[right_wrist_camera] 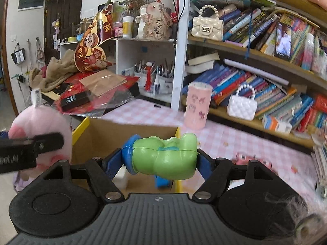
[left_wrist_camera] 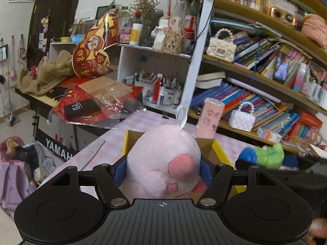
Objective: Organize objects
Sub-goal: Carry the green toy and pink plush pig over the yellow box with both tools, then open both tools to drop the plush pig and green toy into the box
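My left gripper (left_wrist_camera: 162, 168) is shut on a pink plush toy (left_wrist_camera: 163, 159) with a white tag, held above a yellow-rimmed cardboard box (left_wrist_camera: 219, 149). Its blue pads press the plush on both sides. My right gripper (right_wrist_camera: 156, 160) is shut on a green and blue plastic toy (right_wrist_camera: 163, 155), which hangs over the same cardboard box (right_wrist_camera: 126, 128). In the right wrist view the pink plush (right_wrist_camera: 40, 126) and the left gripper's black finger sit at the left edge. In the left wrist view the green toy (left_wrist_camera: 263, 155) shows at the right, blurred.
The box stands on a pink checked tablecloth (right_wrist_camera: 224, 140). A pink cylinder (right_wrist_camera: 197, 106) and a white quilted bag (right_wrist_camera: 242, 104) stand by the bookshelf (right_wrist_camera: 265, 61). A keyboard piled with red packets (left_wrist_camera: 92, 102) lies at the left. A small pink toy (right_wrist_camera: 251, 161) lies on the cloth.
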A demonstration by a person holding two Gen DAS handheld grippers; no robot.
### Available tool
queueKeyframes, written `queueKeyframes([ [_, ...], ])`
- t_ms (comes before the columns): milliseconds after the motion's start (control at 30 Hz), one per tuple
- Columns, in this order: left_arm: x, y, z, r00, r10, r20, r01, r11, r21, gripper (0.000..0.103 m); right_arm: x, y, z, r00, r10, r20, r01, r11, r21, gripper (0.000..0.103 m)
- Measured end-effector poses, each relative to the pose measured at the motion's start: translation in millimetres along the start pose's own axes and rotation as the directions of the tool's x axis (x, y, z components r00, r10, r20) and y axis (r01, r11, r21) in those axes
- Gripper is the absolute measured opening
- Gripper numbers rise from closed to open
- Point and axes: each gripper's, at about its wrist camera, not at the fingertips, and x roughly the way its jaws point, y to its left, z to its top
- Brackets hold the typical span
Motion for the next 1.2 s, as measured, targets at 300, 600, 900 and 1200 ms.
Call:
queueKeyframes([
  [300,69,-10,-9,0.987,0.106,-0.116,-0.098,0.992,0.079,0.070,75,-10,17,0.994,0.069,-0.081,-0.074,0.995,-0.060,0.074],
  [600,109,-24,-24,0.960,0.178,-0.216,-0.145,0.976,0.162,0.072,153,-4,29,0.968,0.149,-0.201,-0.155,0.988,-0.017,0.074],
  [900,125,-30,-35,0.940,0.216,-0.265,-0.164,0.965,0.206,0.075,202,17,22,0.890,0.224,-0.397,-0.249,0.968,-0.012,0.075],
  [1200,121,-32,-31,0.944,0.236,-0.231,-0.190,0.960,0.207,0.085,209,21,23,0.895,0.217,-0.390,-0.250,0.968,-0.035,0.081],
])
